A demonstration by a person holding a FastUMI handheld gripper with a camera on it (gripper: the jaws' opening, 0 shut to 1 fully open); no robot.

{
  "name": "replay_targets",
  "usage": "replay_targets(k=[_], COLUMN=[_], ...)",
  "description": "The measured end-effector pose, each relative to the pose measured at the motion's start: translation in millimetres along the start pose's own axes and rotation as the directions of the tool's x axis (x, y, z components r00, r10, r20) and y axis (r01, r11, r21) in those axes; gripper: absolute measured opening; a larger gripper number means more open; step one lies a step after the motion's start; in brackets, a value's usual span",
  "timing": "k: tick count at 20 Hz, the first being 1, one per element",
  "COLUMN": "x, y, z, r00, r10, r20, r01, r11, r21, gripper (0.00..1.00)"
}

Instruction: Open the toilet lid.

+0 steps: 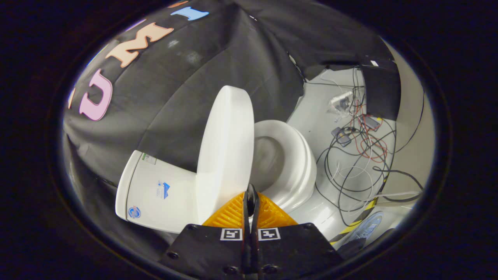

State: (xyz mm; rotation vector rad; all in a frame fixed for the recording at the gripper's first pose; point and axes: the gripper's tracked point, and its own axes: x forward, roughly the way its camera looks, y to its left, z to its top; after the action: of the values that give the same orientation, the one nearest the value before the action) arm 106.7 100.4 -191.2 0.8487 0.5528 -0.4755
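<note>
While the tongs [251,194] sit pressed together, the raised toilet lid's [225,151] edge stands just ahead.

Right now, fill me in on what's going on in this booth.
A person's handheld gripper is working on a toilet. The lid is already raised clear of the seat, standing up toward the tank, so the bowl lies open. The gripper's fingers are nearly closed together, their tips at the lid's lower edge; whether they pinch it is unclear. Loose cables lie on the floor beyond.
</note>
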Motion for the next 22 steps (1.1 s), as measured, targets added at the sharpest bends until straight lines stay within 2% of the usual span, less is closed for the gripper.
replay_targets(k=[13, 22], x=[-25.2, -40.9], y=[52.3, 88.3], z=[7.9, 9.9], r00=[0.995, 0.987], r10=[-0.031, -0.041], r20=[0.093, 0.156], r01=[0.046, 0.089], r11=[0.987, 0.944], r21=[-0.156, -0.316], gripper=[0.00, 0.00])
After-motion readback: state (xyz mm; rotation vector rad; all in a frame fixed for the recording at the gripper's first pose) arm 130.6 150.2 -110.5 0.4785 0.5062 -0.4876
